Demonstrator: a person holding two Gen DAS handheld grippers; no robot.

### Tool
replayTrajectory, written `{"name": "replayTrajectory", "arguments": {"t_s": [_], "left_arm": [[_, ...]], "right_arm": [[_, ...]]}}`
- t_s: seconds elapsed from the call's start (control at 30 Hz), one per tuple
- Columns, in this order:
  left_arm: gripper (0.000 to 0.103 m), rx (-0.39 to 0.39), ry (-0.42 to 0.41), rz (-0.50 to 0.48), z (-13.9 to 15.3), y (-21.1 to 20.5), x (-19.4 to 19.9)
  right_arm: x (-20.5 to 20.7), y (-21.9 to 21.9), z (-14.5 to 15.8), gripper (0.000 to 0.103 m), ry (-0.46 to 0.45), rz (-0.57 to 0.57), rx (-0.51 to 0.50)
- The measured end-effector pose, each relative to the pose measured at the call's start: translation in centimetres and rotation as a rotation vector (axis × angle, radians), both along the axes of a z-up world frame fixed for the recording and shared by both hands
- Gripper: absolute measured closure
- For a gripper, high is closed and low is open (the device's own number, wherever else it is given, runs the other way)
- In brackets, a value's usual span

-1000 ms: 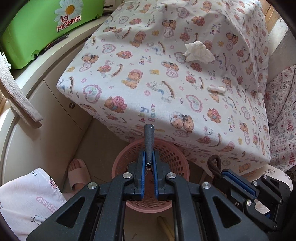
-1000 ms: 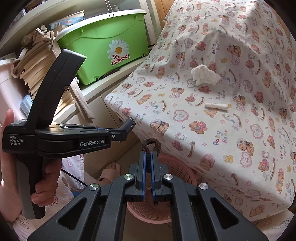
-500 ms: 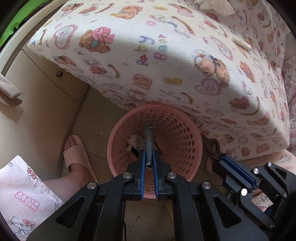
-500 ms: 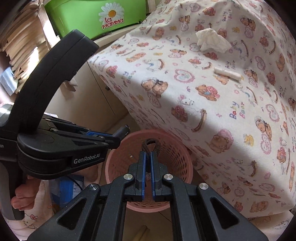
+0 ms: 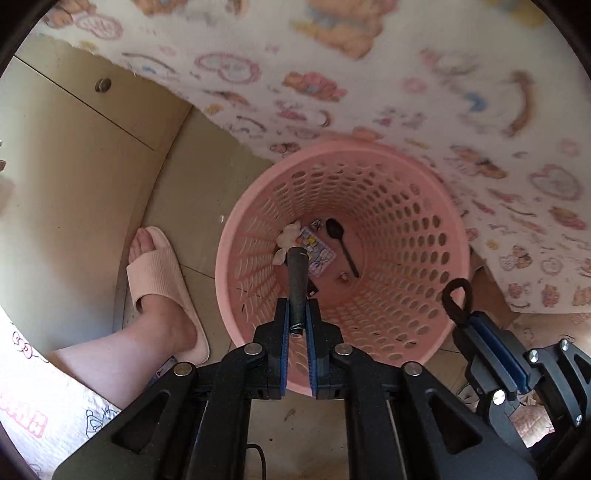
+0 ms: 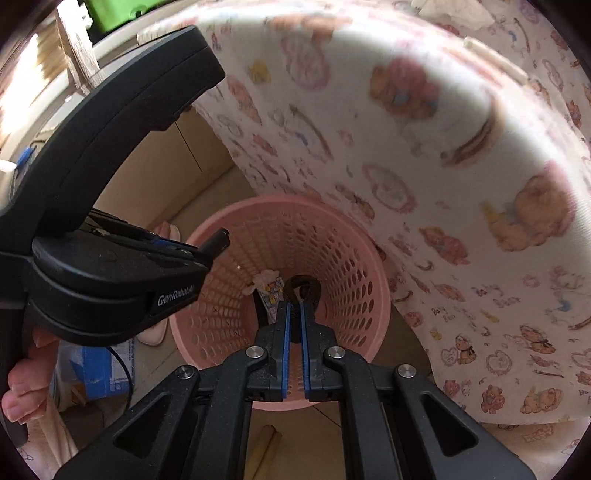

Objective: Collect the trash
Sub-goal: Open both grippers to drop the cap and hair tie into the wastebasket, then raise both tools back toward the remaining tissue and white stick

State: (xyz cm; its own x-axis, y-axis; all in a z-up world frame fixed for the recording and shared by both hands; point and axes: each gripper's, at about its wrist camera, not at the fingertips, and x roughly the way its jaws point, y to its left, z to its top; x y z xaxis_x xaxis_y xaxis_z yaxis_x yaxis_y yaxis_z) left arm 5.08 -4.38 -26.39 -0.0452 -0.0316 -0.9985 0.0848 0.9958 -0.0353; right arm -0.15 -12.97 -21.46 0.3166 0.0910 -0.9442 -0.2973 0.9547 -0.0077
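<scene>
A pink perforated basket [image 5: 436, 236] stands on the floor beside the bed; in it lie a black spoon [image 5: 341, 243], a colourful wrapper [image 5: 319, 256] and a white tissue scrap [image 5: 290, 234]. My left gripper [image 5: 297, 310] is shut on a dark grey stick [image 5: 297, 277] and points down over the basket's mouth. My right gripper [image 6: 294, 310] is shut on a black elastic loop [image 6: 301, 286], also above the basket [image 6: 373, 295]. The right gripper [image 5: 463, 321] hangs over the rim's right side. A crumpled tissue [image 6: 469, 11] and a small white roll [image 6: 495, 57] lie on the bed.
The bed with a bear-print sheet [image 5: 406, 92] overhangs the basket's far side. A person's foot in a pink slipper [image 5: 162, 280] stands left of the basket, by a beige cabinet [image 5: 74, 147]. A blue box [image 6: 99, 365] sits on the floor.
Both grippers have sunk and tipped downward, from above the bed's edge to just over the basket. The basket's inside now fills the views. Both grips are unchanged.
</scene>
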Motion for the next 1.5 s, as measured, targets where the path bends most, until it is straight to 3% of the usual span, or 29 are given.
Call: {"name": "replayTrajectory", "arguments": {"t_s": [0.3,0.37,0.43,0.57,0.63,0.7,0.87,1.03,1.17,1.33,1.5], "left_arm": [[0.092,-0.017,-0.001,0.035,-0.5,0.9,-0.1],[0.073,-0.014,-0.014,0.041,0.0,1.0,-0.1],[0.061,-0.016,-0.026,0.049,0.3,1.1,-0.2],[0.051,-0.019,-0.044,0.056,1.0,1.2,0.1],[0.05,-0.024,-0.051,0.058,1.3,1.2,0.1],[0.047,-0.03,-0.061,0.055,1.8,1.2,0.2],[0.046,-0.027,-0.112,0.021,3.5,0.9,0.0],[0.042,-0.019,-0.191,0.006,6.0,0.8,-0.5],[0.037,-0.004,-0.282,-0.007,8.2,1.2,-1.0],[0.036,-0.004,-0.386,-0.004,11.1,1.7,-1.6],[0.035,0.005,-0.488,-0.014,14.2,2.2,-1.9]], "right_arm": [[-0.3,0.6,-1.3,0.098,0.012,0.012,-0.02],[-0.3,0.6,-1.5,0.098,0.015,0.007,-0.019],[-0.2,0.3,-1.8,0.097,0.023,-0.004,-0.02],[0.1,0.3,-2.3,0.094,0.035,-0.024,-0.025],[0.2,0.2,-2.2,0.086,0.036,-0.032,-0.019],[0.1,0.0,-1.8,0.067,0.025,-0.039,-0.014],[0.1,-0.3,-1.0,0.055,-0.001,-0.051,-0.013],[0.2,-0.7,0.1,0.05,-0.016,-0.072,0.011],[0.0,-0.8,1.9,0.03,-0.079,-0.069,0.018],[-0.5,-1.4,4.4,0.028,-0.133,-0.096,0.065],[-2.2,-2.1,8.3,0.028,-0.264,-0.098,0.118]]}}
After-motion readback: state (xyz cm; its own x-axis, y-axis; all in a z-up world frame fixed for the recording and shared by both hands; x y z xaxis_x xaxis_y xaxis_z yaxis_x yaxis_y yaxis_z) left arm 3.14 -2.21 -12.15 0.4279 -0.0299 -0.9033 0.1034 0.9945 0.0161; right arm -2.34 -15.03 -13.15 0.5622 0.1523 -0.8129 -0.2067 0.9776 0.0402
